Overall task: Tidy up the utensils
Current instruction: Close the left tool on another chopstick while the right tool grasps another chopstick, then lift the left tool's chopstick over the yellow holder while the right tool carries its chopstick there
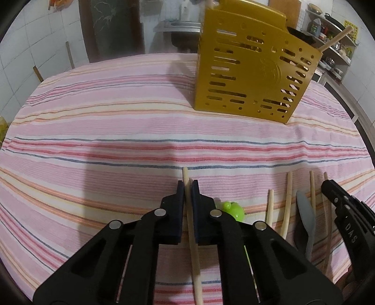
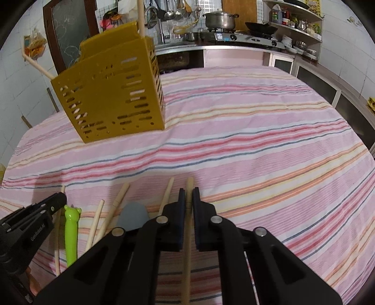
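Note:
A yellow slotted utensil holder [image 1: 253,70] stands on the striped tablecloth, with pale chopsticks [image 1: 336,41] sticking out of its top. My left gripper [image 1: 187,185] is shut on a wooden chopstick [image 1: 194,253] that lies along the cloth. My right gripper [image 2: 188,193] is shut on another wooden chopstick [image 2: 189,187]. Between the two grippers lie several loose chopsticks [image 1: 287,204], a grey spoon [image 1: 305,215] and a green frog-headed utensil [image 2: 71,234]. The holder [image 2: 110,93] is at the upper left in the right wrist view. The other gripper shows at each view's edge.
The striped cloth [image 2: 257,145] covers the whole table. Behind it runs a kitchen counter with a gas stove and a steel pot [image 2: 219,18], a sink with hanging utensils, and shelves [image 2: 297,21] of jars and dishes on the right. A dark door [image 1: 112,28] stands behind on the left.

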